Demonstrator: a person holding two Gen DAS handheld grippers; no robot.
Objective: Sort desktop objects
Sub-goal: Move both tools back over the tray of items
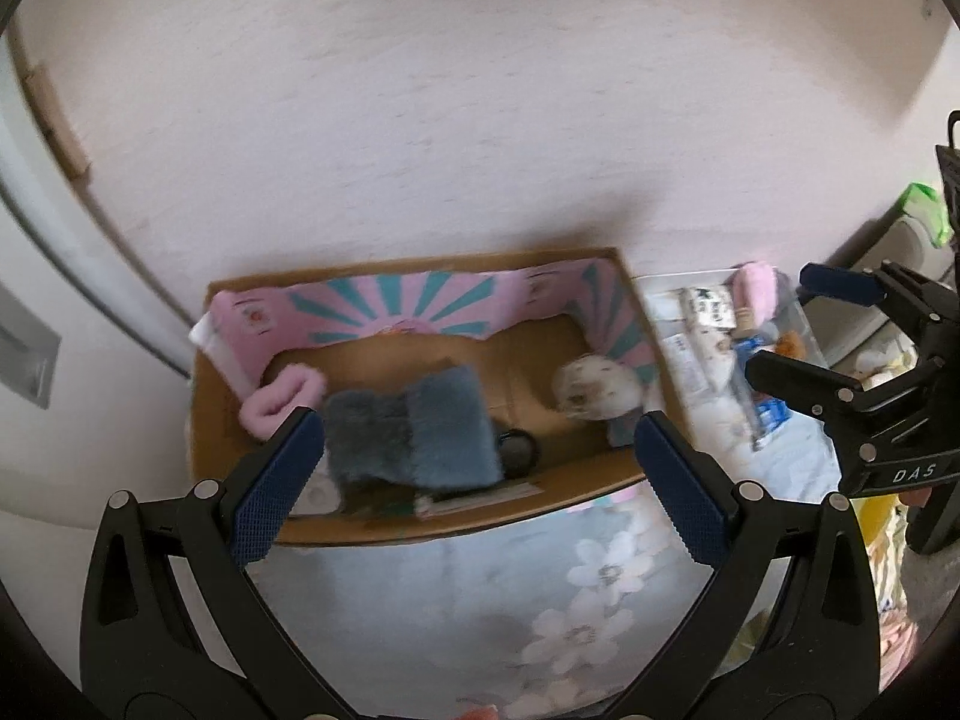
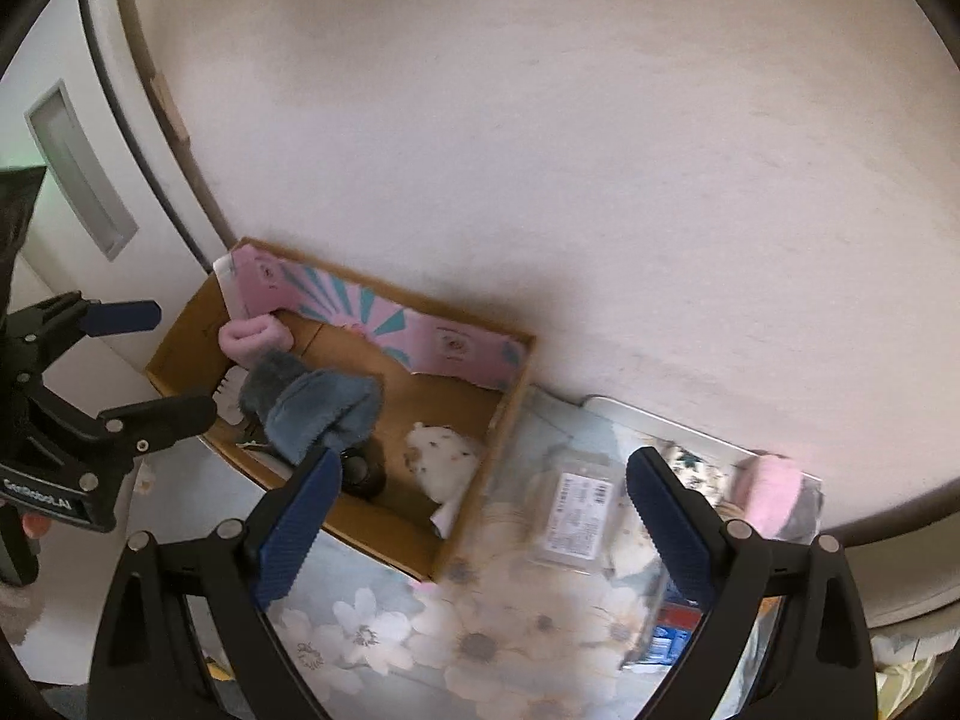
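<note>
Both grippers hang spread and empty above the floral cloth [image 1: 600, 570]: the left gripper [image 1: 480, 474] faces the cardboard box [image 1: 240, 420], where a blue furry piece [image 1: 414, 432] and a white plush [image 1: 591, 390] already lie sorted, while the right gripper [image 2: 480, 516] faces the clear tray [image 2: 660, 414] of unsorted packets, likely its next source.

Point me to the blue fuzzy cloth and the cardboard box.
blue fuzzy cloth [image 1: 414, 435]: left wrist view, middle of its pile.
cardboard box [image 1: 207, 414]: left wrist view, left wall.
</note>
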